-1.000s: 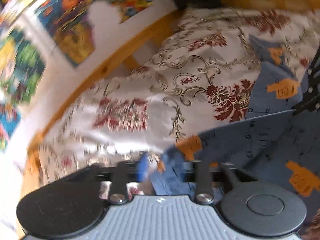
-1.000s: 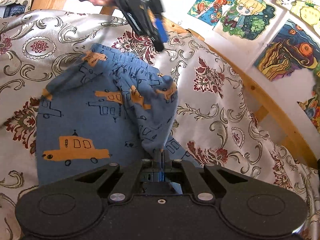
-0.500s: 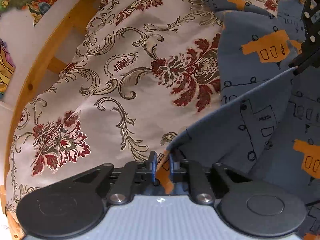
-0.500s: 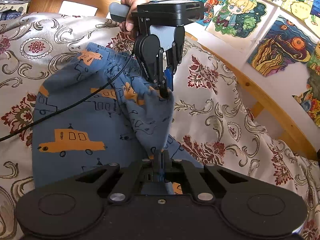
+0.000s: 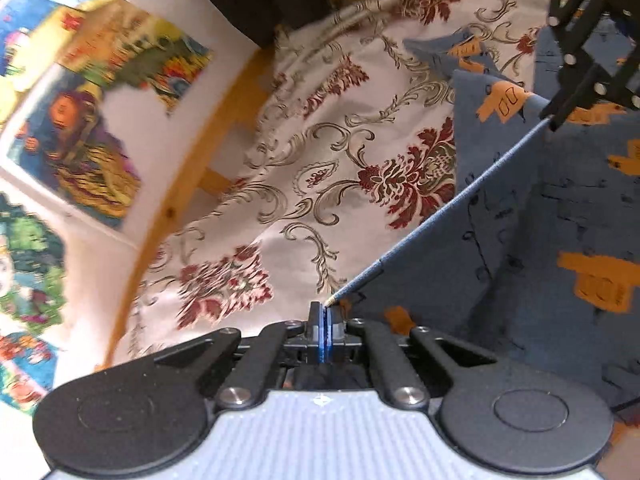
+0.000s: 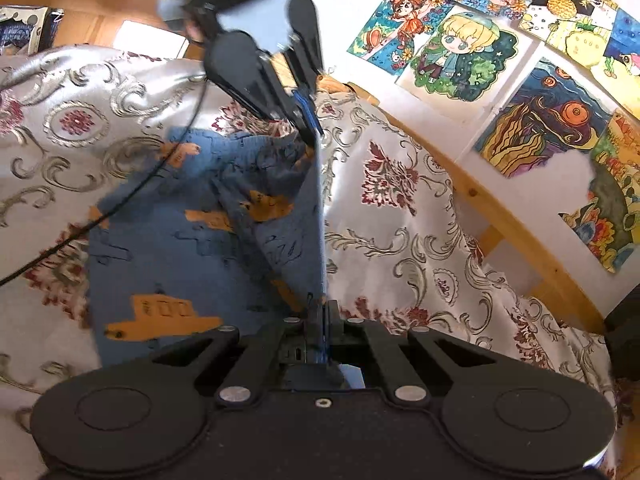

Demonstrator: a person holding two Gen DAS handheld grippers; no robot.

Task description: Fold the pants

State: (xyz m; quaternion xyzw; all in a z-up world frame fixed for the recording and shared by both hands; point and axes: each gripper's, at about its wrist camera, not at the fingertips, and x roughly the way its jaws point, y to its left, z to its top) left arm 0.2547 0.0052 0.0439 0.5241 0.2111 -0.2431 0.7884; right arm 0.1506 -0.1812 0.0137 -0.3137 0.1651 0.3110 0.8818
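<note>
clearly soft, light pants (image 6: 168,248), draped over the patterned bedspread (image 5: 320,168), one edge pulled taut between left gripper (image 5: 325,312) and right gripper (image 6: 320,312), both pinching cloth; best gripped at hems, not mid-panel.

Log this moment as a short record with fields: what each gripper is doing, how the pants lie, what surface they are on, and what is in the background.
left gripper: shut on the pants edge
right gripper: shut on the same edge, further along
pants: blue with orange car print, one edge lifted and pulled taut between the grippers, the rest lying rumpled
surface: floral bedspread, cream with red flowers
background: wooden rail, colourful drawings on the wall
cable: black, crossing the pants
</note>
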